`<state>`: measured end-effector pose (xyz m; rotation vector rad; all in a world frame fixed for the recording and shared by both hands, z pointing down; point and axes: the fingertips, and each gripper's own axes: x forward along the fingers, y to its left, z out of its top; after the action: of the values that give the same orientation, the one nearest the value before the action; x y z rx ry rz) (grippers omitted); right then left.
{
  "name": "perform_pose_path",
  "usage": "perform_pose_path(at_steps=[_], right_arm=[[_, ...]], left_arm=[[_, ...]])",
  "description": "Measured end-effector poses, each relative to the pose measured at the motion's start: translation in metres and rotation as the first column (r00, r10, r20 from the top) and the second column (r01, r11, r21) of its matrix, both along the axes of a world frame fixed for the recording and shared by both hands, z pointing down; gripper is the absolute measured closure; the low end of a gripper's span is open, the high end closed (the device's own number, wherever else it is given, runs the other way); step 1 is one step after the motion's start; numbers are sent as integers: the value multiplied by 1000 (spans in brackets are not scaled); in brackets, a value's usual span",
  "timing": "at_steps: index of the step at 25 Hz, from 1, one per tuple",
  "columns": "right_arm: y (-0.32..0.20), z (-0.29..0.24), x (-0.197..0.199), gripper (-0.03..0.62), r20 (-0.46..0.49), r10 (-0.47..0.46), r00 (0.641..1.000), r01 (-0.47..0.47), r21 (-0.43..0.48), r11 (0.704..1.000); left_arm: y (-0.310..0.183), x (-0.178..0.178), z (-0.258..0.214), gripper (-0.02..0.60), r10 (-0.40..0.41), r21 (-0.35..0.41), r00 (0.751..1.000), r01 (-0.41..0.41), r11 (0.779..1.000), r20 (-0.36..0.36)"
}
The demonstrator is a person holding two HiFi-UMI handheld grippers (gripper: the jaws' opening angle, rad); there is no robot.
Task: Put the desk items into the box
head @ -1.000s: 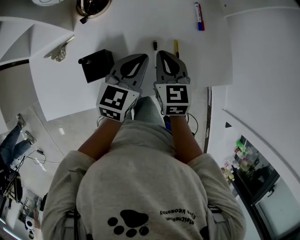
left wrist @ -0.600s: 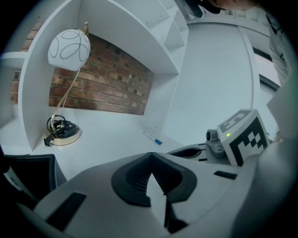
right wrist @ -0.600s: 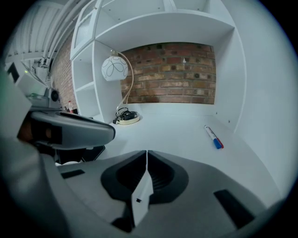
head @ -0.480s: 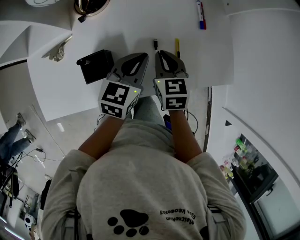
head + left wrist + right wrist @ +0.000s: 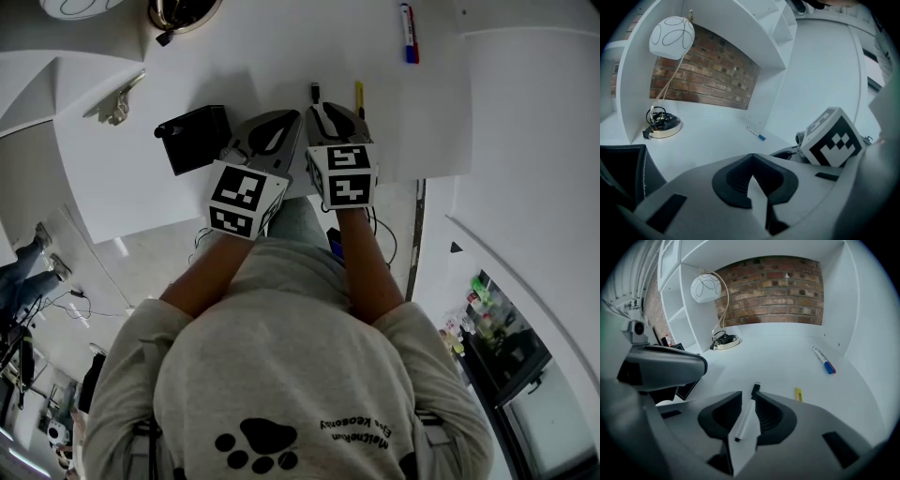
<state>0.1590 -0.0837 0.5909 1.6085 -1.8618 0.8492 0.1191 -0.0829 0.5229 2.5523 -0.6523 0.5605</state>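
Observation:
A white pen with a black cap [image 5: 746, 416] lies on the white desk [image 5: 272, 56] between the jaws of my right gripper [image 5: 751, 397]. Those jaws have just been opening and stand open on either side of the pen; the pads do not press on it. In the head view only the pen's cap [image 5: 314, 92] pokes out beyond the right gripper [image 5: 323, 108]. My left gripper [image 5: 281, 117] sits close to its left, shut and empty [image 5: 751, 161]. The black box [image 5: 195, 136] stands just left of the left gripper.
A yellow item [image 5: 358, 94] lies right of the pen, with a blue-capped marker [image 5: 407, 21] farther back right. A metal clip [image 5: 117, 103] sits on the left shelf edge. A lamp base with coiled cable [image 5: 724, 341] stands at the back. The desk's front edge [image 5: 169, 220] lies below the grippers.
Both grippers have sunk toward the desk and edged forward. The right gripper has tipped further downward, and its tip now lies closer to the pen's black cap.

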Motion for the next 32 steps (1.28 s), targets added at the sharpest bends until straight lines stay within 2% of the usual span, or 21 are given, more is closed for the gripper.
perform_pose_path(at_steps=[6, 15, 19, 23, 32], right_arm=[[0, 19, 2, 496, 9, 6, 1000, -5, -106, 994], [-6, 28, 3, 494, -10, 5, 1000, -7, -187, 982], [-6, 28, 4, 502, -24, -4, 1000, -1, -205, 979], [-7, 29, 5, 542, -11, 6, 1000, -8, -211, 978], [-7, 26, 6, 546, 13, 38, 999, -35, -192, 981]], left_arm=[[-2, 2, 6, 574, 0, -18, 1000, 0, 1000, 13], [-10, 4, 11, 574, -6, -39, 1000, 6, 999, 19], [-10, 7, 12, 574, -6, -49, 1000, 7, 999, 17], [-9, 9, 13, 574, 0, -56, 1000, 1, 998, 21], [-8, 10, 14, 574, 2, -72, 1000, 0, 997, 22]])
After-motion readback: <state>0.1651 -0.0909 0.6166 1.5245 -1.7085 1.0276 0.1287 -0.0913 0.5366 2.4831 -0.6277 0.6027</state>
